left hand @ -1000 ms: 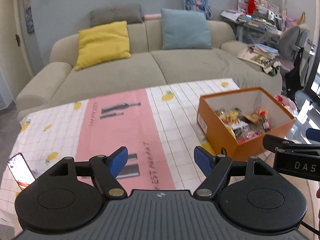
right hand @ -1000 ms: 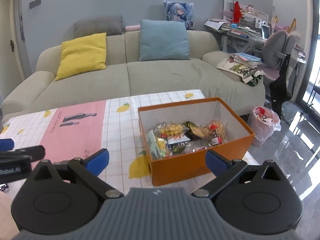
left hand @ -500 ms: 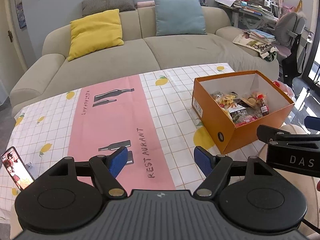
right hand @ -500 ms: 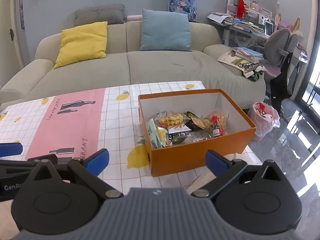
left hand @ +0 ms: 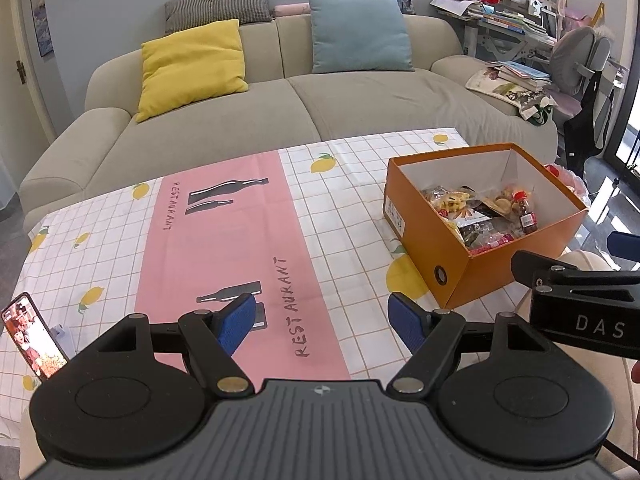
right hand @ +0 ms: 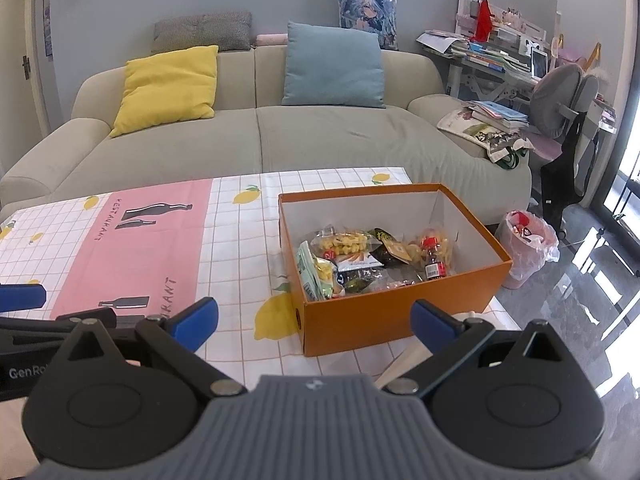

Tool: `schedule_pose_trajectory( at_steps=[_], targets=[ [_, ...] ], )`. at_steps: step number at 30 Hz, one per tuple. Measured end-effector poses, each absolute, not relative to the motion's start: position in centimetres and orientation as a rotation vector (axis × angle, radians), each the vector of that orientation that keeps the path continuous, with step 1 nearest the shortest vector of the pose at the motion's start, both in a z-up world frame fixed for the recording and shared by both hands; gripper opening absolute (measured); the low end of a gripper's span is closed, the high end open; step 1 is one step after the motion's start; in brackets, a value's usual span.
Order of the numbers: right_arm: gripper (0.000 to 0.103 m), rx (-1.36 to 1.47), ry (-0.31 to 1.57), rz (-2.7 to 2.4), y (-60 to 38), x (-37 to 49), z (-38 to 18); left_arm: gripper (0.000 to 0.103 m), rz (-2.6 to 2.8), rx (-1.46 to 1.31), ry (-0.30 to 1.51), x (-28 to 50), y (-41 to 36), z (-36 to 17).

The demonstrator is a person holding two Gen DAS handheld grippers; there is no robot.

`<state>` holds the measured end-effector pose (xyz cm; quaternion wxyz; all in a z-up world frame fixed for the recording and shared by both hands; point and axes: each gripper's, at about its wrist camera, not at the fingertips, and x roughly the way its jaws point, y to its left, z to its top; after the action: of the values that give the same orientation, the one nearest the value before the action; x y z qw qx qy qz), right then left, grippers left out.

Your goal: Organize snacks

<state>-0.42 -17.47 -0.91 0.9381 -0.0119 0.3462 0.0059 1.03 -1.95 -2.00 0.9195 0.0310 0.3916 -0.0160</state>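
An orange cardboard box (right hand: pixel 360 322) (left hand: pixel 456 276) stands at the right end of the table and holds several snack packets (right hand: pixel 344 246) (left hand: pixel 452 202) and a small red-capped bottle (right hand: pixel 434 258) (left hand: pixel 526 216). My left gripper (left hand: pixel 322 322) hovers open over the pink stripe of the tablecloth (left hand: pixel 224 240), left of the box, with nothing between its blue pads. My right gripper (right hand: pixel 314 320) is open too, just in front of the box's near wall, empty. The right gripper's black arm (left hand: pixel 580 292) shows at the right edge of the left wrist view.
A phone (left hand: pixel 34 338) leans upright near the table's front left corner. Behind the table runs a beige sofa (right hand: pixel 260 140) with yellow (right hand: pixel 168 84) and blue (right hand: pixel 334 66) cushions. A bin with a pink bag (right hand: pixel 528 248) stands on the floor right of the table.
Both views have tipped downward, so the table and box sit lower and nearer in frame. Both grippers stay open and empty.
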Motion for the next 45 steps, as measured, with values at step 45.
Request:
schedule_pose_trajectory(
  at_steps=[45],
  targets=[
    [0.1, -0.028, 0.72, 0.015, -16.73, -0.37, -1.09, 0.088, -0.031, 0.041, 0.801, 1.04, -2.49, -1.57]
  ],
)
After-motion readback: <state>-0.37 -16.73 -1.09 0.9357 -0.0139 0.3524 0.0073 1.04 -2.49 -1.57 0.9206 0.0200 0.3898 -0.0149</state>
